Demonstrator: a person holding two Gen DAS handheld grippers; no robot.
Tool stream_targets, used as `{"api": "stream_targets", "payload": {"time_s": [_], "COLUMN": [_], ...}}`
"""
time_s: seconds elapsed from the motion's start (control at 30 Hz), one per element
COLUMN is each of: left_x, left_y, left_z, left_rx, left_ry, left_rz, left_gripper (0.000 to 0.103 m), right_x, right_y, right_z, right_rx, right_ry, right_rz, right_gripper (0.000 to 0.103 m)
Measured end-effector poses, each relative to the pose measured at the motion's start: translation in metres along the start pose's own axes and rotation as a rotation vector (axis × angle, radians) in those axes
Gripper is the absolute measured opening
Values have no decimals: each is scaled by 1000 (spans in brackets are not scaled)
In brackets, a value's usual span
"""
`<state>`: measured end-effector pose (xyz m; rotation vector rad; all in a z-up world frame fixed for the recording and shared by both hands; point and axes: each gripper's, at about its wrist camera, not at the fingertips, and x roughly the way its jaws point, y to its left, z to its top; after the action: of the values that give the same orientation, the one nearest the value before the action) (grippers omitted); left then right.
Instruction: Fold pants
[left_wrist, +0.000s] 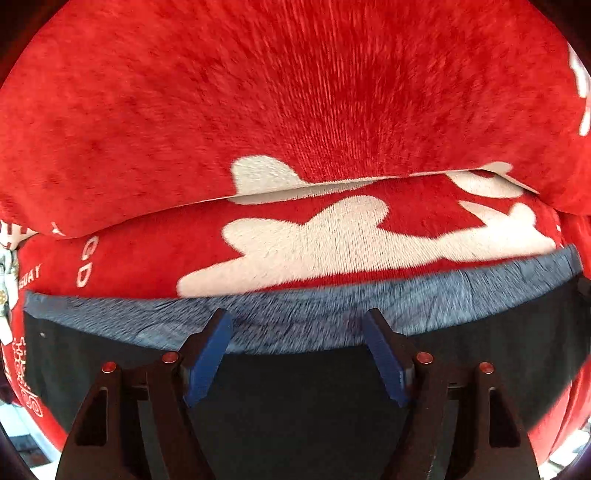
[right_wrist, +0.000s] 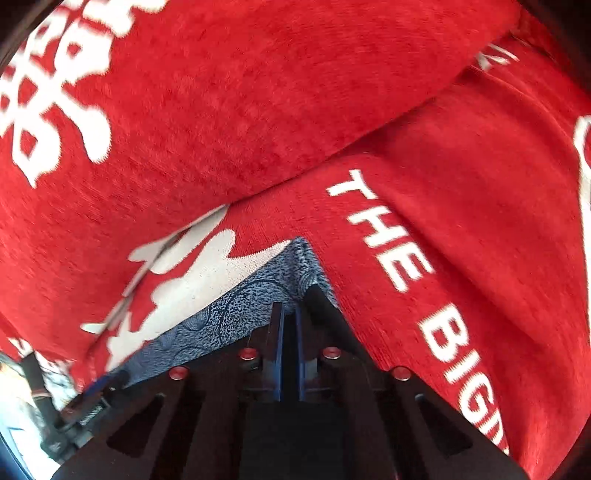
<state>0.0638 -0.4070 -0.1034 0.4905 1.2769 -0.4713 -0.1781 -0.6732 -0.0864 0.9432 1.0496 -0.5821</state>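
Observation:
Red fleece pants (left_wrist: 295, 92) with white print fill the left wrist view, one layer folded over another. A blue-grey cuff band (left_wrist: 295, 317) runs along their near edge. My left gripper (left_wrist: 297, 325) is open, its blue fingertips (left_wrist: 218, 332) resting at the cuff band with nothing between them. In the right wrist view the same red pants (right_wrist: 461, 221) carry white letters "THE BIG". My right gripper (right_wrist: 290, 314) is shut on the blue-grey cuff (right_wrist: 258, 295) of the pants, the fabric draping over it.
A dark surface (left_wrist: 295, 406) lies under the left gripper below the cuff. At the lower left of the right wrist view there is a cluttered light area (right_wrist: 33, 406) with dark objects. Fabric covers nearly everything else.

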Motion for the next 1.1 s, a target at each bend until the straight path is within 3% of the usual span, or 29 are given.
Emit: {"api": "stream_targets", "payload": {"time_s": [0.03, 0.17, 0.23, 0.27, 0.3, 0.37, 0.43, 0.57, 1.1], "left_x": [-6, -16, -7, -7, -10, -12, -12, -7, -4], "left_y": [1, 0, -7, -7, -6, -5, -3, -13, -16], "left_z": [-5, -42, -65, -72, -77, -79, -78, -75, -70], "left_rx": [8, 59, 110, 108, 94, 91, 81, 86, 93], "left_ry": [-5, 35, 84, 64, 38, 54, 65, 79, 76], "left_rz": [-2, -10, 16, 23, 25, 24, 20, 26, 41], "left_gripper": [75, 75, 75, 77, 78, 78, 78, 78, 78], "right_x": [-6, -18, -9, -4, 0, -8, -17, -34, -21], "right_y": [5, 36, 41, 36, 27, 15, 4, -7, -10], "right_z": [-4, -41, -65, -73, -82, -90, -93, -108, -122], "right_rx": [-36, -177, -222, -229, -211, -134, -52, -22, 118], "right_ry": [5, 59, 104, 128, 132, 92, 118, 150, 195], "right_rz": [1, 52, 34, 13, 9, 53, 75, 89, 174], "right_gripper": [16, 18, 21, 22, 23, 22, 24, 40, 44]}}
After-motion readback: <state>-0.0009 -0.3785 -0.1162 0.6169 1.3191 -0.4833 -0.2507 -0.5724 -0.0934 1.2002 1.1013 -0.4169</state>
